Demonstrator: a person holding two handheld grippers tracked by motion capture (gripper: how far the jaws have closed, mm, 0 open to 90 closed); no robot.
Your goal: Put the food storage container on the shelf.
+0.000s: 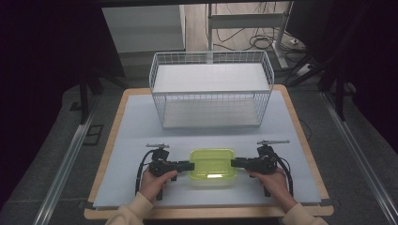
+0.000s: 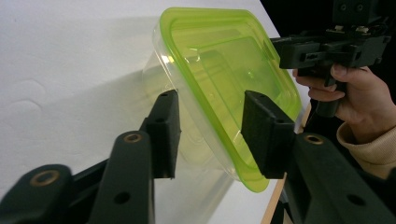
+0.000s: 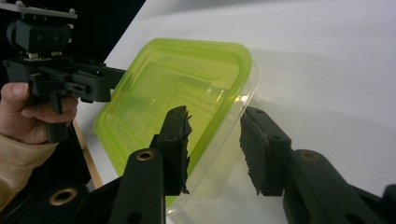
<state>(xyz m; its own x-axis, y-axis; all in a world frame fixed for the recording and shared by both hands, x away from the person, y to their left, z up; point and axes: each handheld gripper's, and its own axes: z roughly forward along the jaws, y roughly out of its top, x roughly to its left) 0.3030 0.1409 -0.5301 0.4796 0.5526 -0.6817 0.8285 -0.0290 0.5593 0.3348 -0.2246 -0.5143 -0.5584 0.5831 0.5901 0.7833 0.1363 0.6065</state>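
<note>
A clear plastic container with a translucent green lid rests on the white mat near the table's front edge. My left gripper is at its left end and my right gripper at its right end, both pointing inward. In the left gripper view the container has its lid rim running between the spread jaws of the left gripper, which is open. In the right gripper view the right gripper is open in the same way around the rim of the container. Neither pair of pads visibly presses on it.
A white wire basket stands at the back middle of the mat, well beyond the container. The wooden table edge runs just in front of the hands. Dark floor, metal rails and cables surround the table.
</note>
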